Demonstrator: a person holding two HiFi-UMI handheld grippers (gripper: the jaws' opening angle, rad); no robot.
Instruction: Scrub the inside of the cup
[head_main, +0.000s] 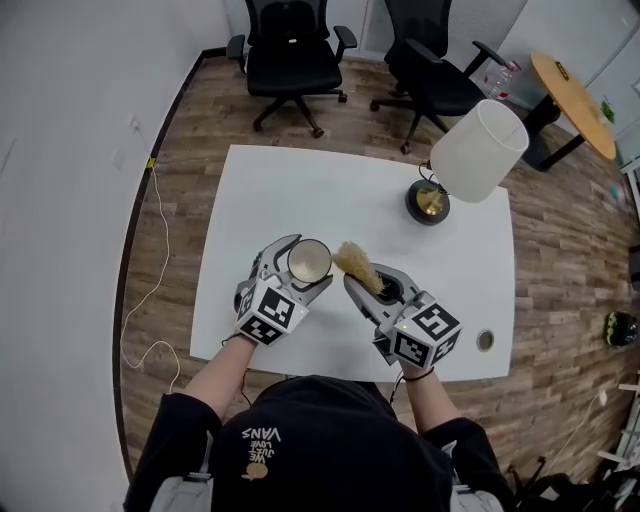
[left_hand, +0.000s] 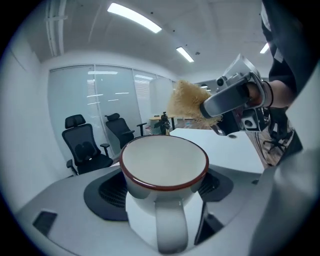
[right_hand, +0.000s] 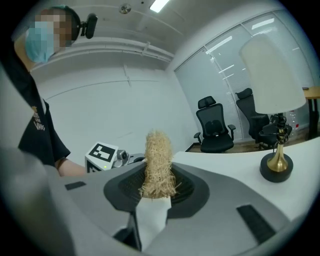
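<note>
Clamping one cup (left_hand: 164, 160) in the left gripper (head_main: 299, 266), right gripper (head_main: 376, 284) pinching one straw scrubber (right_hand: 158, 162) — two chairs (head_main: 290, 48), one lamp (head_main: 478, 150) beyond.

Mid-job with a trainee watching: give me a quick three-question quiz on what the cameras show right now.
1. True or false: the tan fibre scrubber is already inside the white red-rimmed cup.
2. What does the left gripper hold? A) the cup B) the scrubber C) nothing
3. Fill in: the white-shaded lamp stands on the person's ____ side of the white table.
Key: 1 false; 2 A; 3 right.
</note>
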